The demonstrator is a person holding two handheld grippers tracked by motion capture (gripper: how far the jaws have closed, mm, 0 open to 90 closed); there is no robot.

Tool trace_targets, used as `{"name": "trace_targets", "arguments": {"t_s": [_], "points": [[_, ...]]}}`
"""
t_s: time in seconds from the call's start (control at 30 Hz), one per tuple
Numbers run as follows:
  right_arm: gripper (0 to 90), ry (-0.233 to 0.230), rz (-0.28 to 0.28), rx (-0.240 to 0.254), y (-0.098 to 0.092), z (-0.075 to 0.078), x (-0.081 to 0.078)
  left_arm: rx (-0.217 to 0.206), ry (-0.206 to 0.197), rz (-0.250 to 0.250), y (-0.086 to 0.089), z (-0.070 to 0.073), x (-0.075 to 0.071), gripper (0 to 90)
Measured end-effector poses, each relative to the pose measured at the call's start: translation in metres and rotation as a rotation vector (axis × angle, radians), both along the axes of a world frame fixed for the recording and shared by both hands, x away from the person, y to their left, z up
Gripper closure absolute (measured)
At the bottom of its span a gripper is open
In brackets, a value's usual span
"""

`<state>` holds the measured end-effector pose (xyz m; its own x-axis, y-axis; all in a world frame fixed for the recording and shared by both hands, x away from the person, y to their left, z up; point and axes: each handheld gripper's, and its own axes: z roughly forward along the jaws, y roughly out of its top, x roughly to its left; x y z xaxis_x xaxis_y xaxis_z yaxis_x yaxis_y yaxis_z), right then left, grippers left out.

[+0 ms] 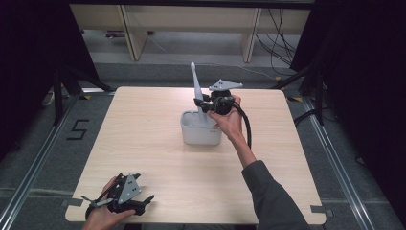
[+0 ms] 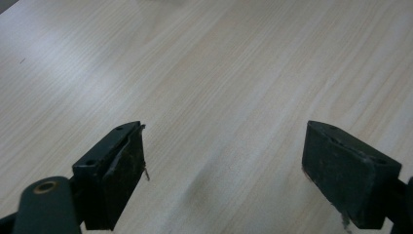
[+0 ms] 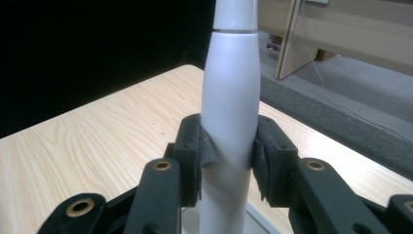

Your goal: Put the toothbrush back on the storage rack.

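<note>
Jaws of the right gripper (image 3: pixel 228 161) clamp a white electric toothbrush (image 3: pixel 229 112) — smooth, glossy, upright, tapering upward.

Light wood-grain table (image 1: pixel 158 143), squarish with rounded corners, sitting on a grey floor (image 1: pixel 38 158) with metal rails either side. Only thing standing directly on it is a white rectangular holder bin (image 1: pixel 201 130), roughly mid-table, a bit toward the far edge.

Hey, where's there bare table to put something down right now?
Free: the wood left of the white holder, and the stretch between it and the left gripper. Crowded: the holder itself, where the right gripper clamps the electric toothbrush.
</note>
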<state>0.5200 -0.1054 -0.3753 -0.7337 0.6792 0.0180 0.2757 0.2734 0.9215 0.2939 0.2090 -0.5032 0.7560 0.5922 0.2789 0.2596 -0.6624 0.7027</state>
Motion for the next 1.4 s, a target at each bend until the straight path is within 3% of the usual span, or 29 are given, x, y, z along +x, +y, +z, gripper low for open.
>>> {"name": "trace_targets", "arguments": {"t_s": [0.37, 0.43, 0.47, 0.5, 0.57, 0.6, 0.7, 0.73, 0.83, 1.13, 1.2, 1.27, 1.33, 1.4], "points": [[66.7, 0.034, 0.004, -0.024, 0.000, -0.014, 0.004, 0.005, -0.009, -0.006, 0.000, 0.000, 0.000, 15.2], [66.7, 0.046, 0.000, -0.017, 0.000, -0.016, 0.004, -0.012, -0.001, 0.004, -0.001, -0.001, 0.000, 15.2], [66.7, 0.034, 0.003, -0.034, 0.000, -0.017, 0.004, 0.014, -0.002, -0.003, 0.000, 0.001, 0.000, 15.2], [66.7, 0.059, -0.001, -0.031, 0.001, -0.020, 0.003, -0.015, -0.003, 0.009, -0.001, -0.001, 0.000, 15.2], [66.7, 0.062, -0.007, -0.019, 0.003, -0.022, 0.002, 0.004, -0.010, -0.007, 0.000, 0.000, 0.001, 15.2], [66.7, 0.045, 0.003, -0.053, 0.001, -0.023, 0.004, -0.010, -0.005, 0.006, -0.001, -0.001, 0.000, 15.2], [66.7, 0.079, 0.000, -0.036, 0.003, -0.029, 0.004, -0.003, -0.006, 0.003, -0.001, 0.000, 0.000, 15.2], [66.7, 0.064, 0.002, -0.067, 0.002, -0.029, 0.005, -0.004, -0.005, 0.003, -0.001, 0.000, 0.000, 15.2], [66.6, 0.085, 0.006, -0.081, 0.004, -0.031, 0.004, -0.002, -0.005, 0.003, -0.001, 0.000, 0.000, 15.2], [66.6, 0.098, 0.008, -0.100, 0.008, -0.037, 0.002, -0.005, -0.006, 0.004, -0.001, 0.000, -0.001, 15.2], [66.6, 0.124, 0.010, -0.102, 0.007, -0.038, 0.002, 0.003, -0.008, -0.007, 0.000, 0.001, 0.000, 15.2], [66.6, 0.107, 0.010, -0.107, 0.007, -0.041, 0.003, 0.003, 0.002, -0.001, 0.000, 0.001, 0.000, 15.2], [66.6, 0.134, 0.018, -0.101, 0.007, -0.042, 0.002, 0.007, -0.011, -0.004, 0.000, 0.001, 0.000, 15.2], [66.5, 0.133, 0.017, -0.120, 0.006, -0.043, 0.002, -0.001, -0.003, 0.001, 0.000, 0.000, 0.000, 15.2]]}}
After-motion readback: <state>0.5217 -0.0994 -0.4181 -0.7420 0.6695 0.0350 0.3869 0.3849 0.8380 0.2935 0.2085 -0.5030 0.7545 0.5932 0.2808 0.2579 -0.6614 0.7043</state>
